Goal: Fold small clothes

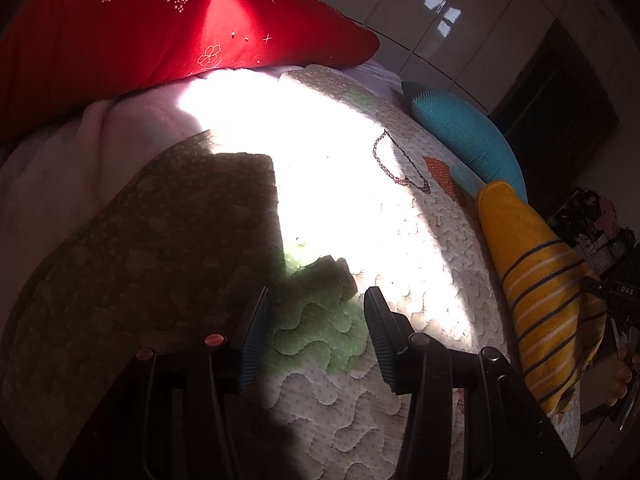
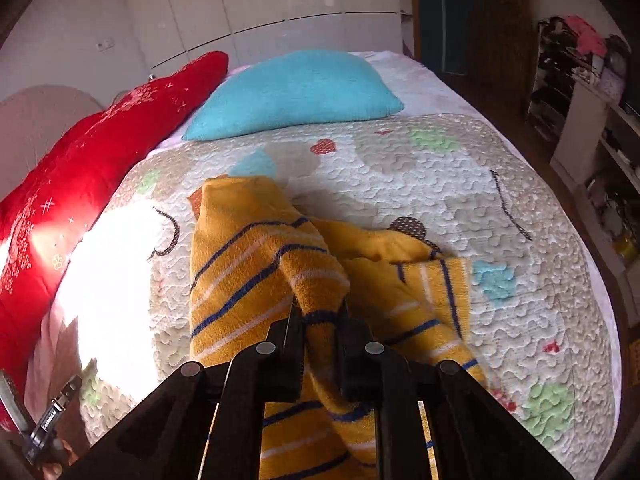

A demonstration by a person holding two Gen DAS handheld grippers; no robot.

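A red cushion [image 2: 80,168] with white floral print lies along the left edge of a quilted bedspread [image 2: 400,184], a turquoise pillow [image 2: 296,92] beside it at the head of the bed. Over a sunlit patch, the left gripper [image 1: 316,320] hangs with its jaws partly apart and nothing between them, the quilt's green patch showing in the gap. Right of it, at the middle of the bedspread, a mustard-yellow striped garment [image 2: 256,264] lies rumpled; the right gripper [image 2: 318,312] has its jaws narrowed onto a raised fold of the cloth. Cluttered shelves [image 2: 580,80] stand at far right.
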